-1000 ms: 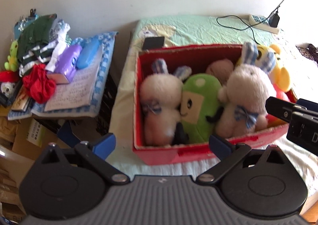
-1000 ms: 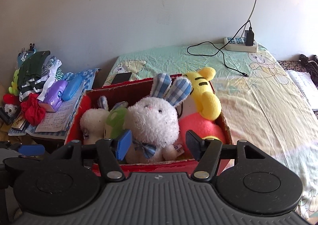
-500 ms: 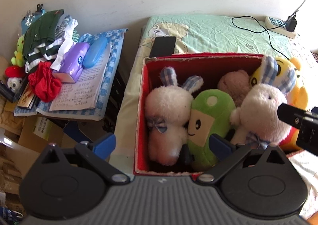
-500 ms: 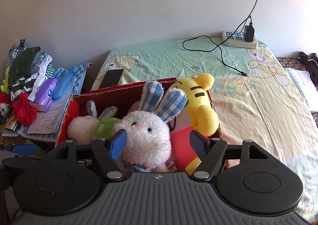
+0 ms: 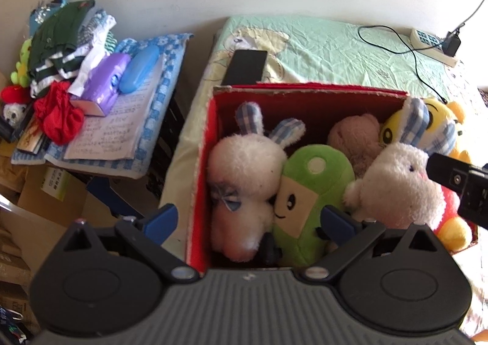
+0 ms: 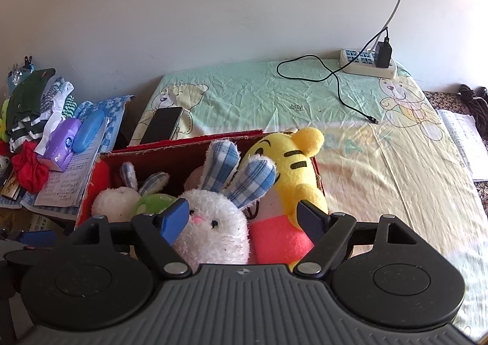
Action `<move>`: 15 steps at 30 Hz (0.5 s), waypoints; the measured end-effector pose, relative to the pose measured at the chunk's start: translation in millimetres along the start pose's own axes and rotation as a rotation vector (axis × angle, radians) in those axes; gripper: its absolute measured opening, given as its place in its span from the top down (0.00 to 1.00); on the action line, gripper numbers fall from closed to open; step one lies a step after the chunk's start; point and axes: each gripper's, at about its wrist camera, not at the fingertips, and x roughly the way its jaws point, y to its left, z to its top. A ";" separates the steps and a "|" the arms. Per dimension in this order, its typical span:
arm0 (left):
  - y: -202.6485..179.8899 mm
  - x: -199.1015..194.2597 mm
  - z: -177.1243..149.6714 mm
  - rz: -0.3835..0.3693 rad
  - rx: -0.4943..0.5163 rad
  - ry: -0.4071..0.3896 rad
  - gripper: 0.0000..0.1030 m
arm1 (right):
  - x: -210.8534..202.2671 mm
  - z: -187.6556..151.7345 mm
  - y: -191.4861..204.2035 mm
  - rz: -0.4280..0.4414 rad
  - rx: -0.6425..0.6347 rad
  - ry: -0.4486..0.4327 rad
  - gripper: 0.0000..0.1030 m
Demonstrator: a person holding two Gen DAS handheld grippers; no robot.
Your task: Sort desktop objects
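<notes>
Plush toys: five or six soft toys are packed upright and shoulder to shoulder inside the red box (image 5: 305,91), presumably so that all of them fit.
White rabbit, near side: the white rabbit (image 6: 213,232) is seated against the yellow tiger (image 6: 292,168), its checked ears standing above the rim; it lies directly between the right gripper's fingers, though no contact is seen.
Other toys: a second rabbit (image 5: 244,168), a green plush (image 5: 308,192) and a pink bear (image 5: 353,134) are wedged side by side, each propped by its neighbours.
Right gripper: the right gripper (image 6: 244,220) is held wide and empty, lined up low over the near rabbit, judged to be a set-up for a grasp or a tidy-up push.
Left gripper: the left gripper (image 5: 248,221) is likewise spread wide with nothing between its pads, straddling the box's near left corner; a steadying role is likely.
Box position: the box is set on the bear-print sheet (image 6: 305,91), near the bed's left edge.
Phone: a phone (image 6: 161,125) is laid flat just behind the box.
Power strip: a power strip (image 6: 366,64) with a plugged charger is kept by the wall, well apart, its cable trailing loose.
Side pile: clothes (image 5: 61,40), a tissue pack (image 5: 103,82) and a blue case (image 5: 140,67) are heaped on a side stand, seemingly unsorted.
</notes>
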 end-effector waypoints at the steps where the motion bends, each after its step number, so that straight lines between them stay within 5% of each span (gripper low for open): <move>1: -1.2 0.4 -0.8 -0.001 0.004 0.004 0.03 | 0.4 0.1 -0.3 -0.003 -0.001 0.000 0.22; 15: 0.2 5.2 -5.2 -0.029 -0.029 0.067 0.03 | 9.4 0.2 -6.1 -0.025 0.008 0.045 0.19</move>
